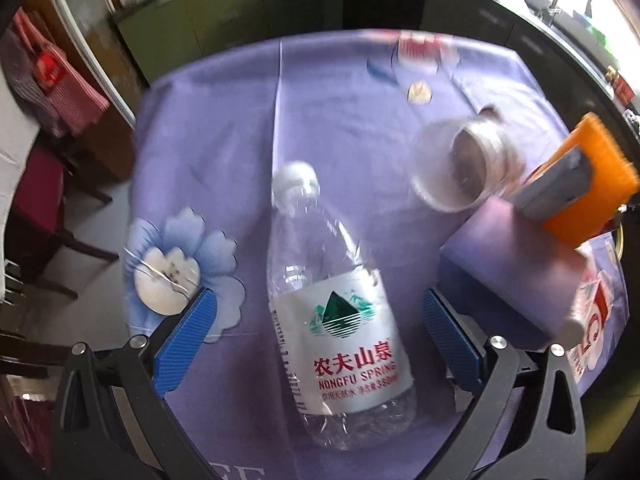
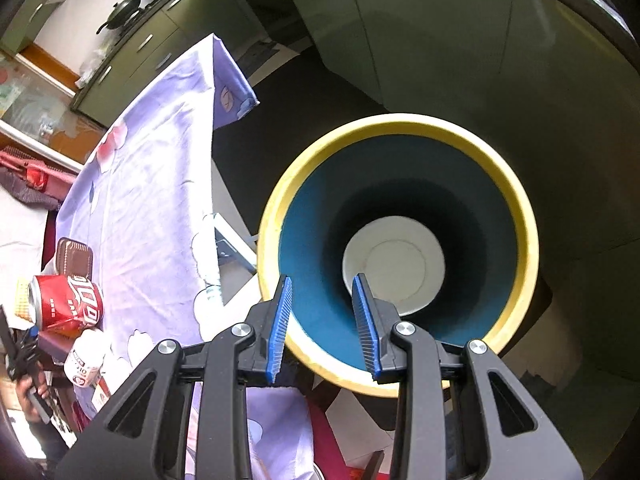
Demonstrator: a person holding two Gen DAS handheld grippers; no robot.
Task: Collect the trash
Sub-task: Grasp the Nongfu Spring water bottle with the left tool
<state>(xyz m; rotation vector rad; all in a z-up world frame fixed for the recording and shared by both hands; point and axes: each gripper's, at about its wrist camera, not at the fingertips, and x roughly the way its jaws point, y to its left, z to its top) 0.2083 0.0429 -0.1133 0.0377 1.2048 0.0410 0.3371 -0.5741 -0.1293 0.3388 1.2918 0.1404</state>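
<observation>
A clear plastic water bottle (image 1: 336, 312) with a white label lies on the purple tablecloth (image 1: 224, 128), cap pointing away from me. My left gripper (image 1: 320, 312) hangs over it, jaws open; the blue fingers (image 1: 188, 332) stand on either side of the label without touching it. My right gripper (image 2: 322, 280) points down into a blue bin with a yellow rim (image 2: 400, 120) beside the table. Its jaws stand partly open with nothing between them. A white round disc (image 2: 394, 266) lies at the bottom of the bin.
On the cloth lie a clear cup (image 1: 452, 168), an orange brush (image 1: 580, 188), a purple box (image 1: 508, 264), a white round piece (image 1: 166, 280) and a red pack (image 1: 424, 50). A crushed red can (image 2: 66, 300), a small white bottle (image 2: 86, 356) and a brown tray (image 2: 74, 258) sit near the table's edge.
</observation>
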